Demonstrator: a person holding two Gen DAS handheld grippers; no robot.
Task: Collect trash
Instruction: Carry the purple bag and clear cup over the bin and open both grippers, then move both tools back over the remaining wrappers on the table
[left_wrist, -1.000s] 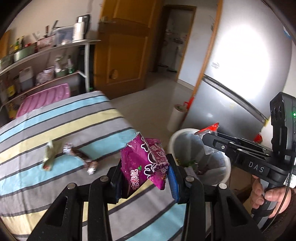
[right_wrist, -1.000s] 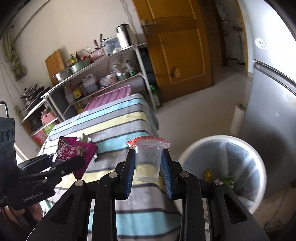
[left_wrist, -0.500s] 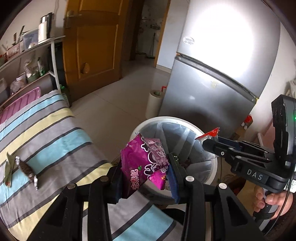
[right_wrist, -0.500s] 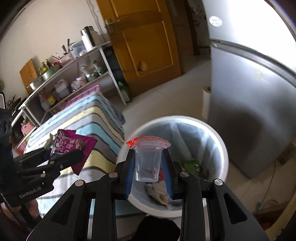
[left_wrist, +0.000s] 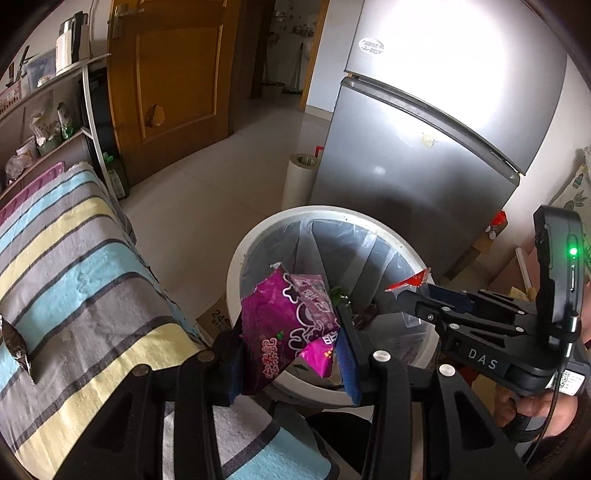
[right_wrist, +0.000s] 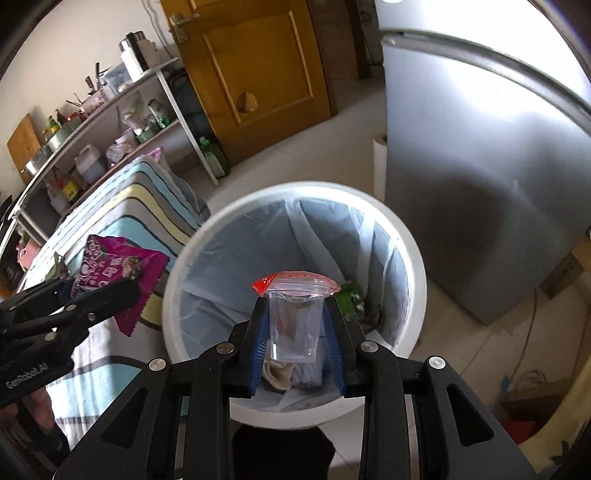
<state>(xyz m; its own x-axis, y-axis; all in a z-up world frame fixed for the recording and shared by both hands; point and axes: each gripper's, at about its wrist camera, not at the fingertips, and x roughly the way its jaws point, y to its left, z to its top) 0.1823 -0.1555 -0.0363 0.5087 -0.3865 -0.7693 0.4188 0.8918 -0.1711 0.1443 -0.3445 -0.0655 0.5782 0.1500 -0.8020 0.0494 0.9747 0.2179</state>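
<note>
My left gripper (left_wrist: 291, 354) is shut on a magenta snack wrapper (left_wrist: 288, 325) and holds it over the near rim of the white trash bin (left_wrist: 255, 236). My right gripper (right_wrist: 293, 339) is shut on a clear plastic cup with a red peel lid (right_wrist: 293, 325), held above the bin's (right_wrist: 295, 192) opening. The bin has a blue liner and some trash at the bottom. In the right wrist view the left gripper (right_wrist: 85, 299) with the wrapper (right_wrist: 118, 269) is left of the bin. In the left wrist view the right gripper (left_wrist: 417, 306) reaches over the bin from the right.
A striped cloth covers the table (left_wrist: 74, 266) left of the bin, with a dark wrapper (left_wrist: 16, 343) on it. A silver fridge (left_wrist: 424, 155) stands behind the bin, a white roll (left_wrist: 299, 177) beside it. A shelf rack (right_wrist: 110, 122) and a wooden door (right_wrist: 258, 66) are farther back.
Both grippers have swung from over the table to the bin. The wrapper and the cup stay gripped; the cup now hangs over the bin's opening.
</note>
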